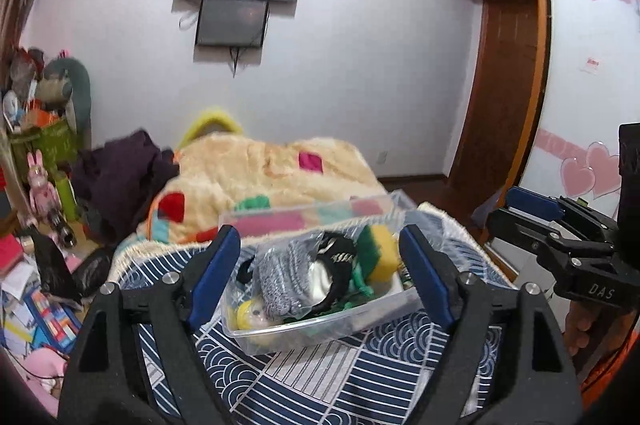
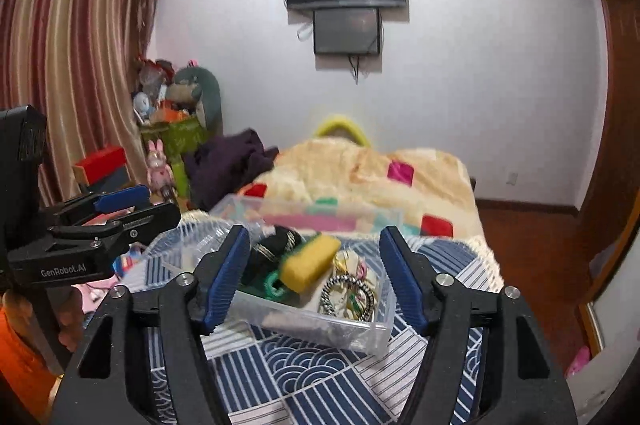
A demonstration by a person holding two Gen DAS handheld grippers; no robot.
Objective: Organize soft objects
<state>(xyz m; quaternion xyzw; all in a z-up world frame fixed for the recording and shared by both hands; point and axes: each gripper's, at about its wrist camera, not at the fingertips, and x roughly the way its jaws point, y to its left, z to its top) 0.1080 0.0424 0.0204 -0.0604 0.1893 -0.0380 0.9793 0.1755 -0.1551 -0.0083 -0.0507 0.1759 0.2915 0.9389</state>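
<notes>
A clear plastic box (image 1: 256, 339) sits on a blue-and-white patterned cloth (image 1: 328, 385). It holds a grey knitted sock (image 1: 280, 277), a black sock (image 1: 340, 257), a yellow-and-green sponge (image 1: 380, 253) and a small yellow item (image 1: 250, 313). In the right wrist view the box (image 2: 360, 335) shows the yellow sponge (image 2: 310, 261), a green clip (image 2: 272, 283) and a braided ring (image 2: 348, 295). My left gripper (image 1: 320, 273) is open and empty, just short of the box. My right gripper (image 2: 314, 271) is open and empty, facing the same box. A second clear box (image 1: 304, 215) stands behind.
A beige plush blanket (image 1: 260, 169) with coloured patches covers the bed behind the boxes. Dark purple clothing (image 1: 116, 177) lies at its left. Toys and books clutter the floor at the left (image 1: 36, 305). A wooden wardrobe (image 1: 512, 73) stands at the right.
</notes>
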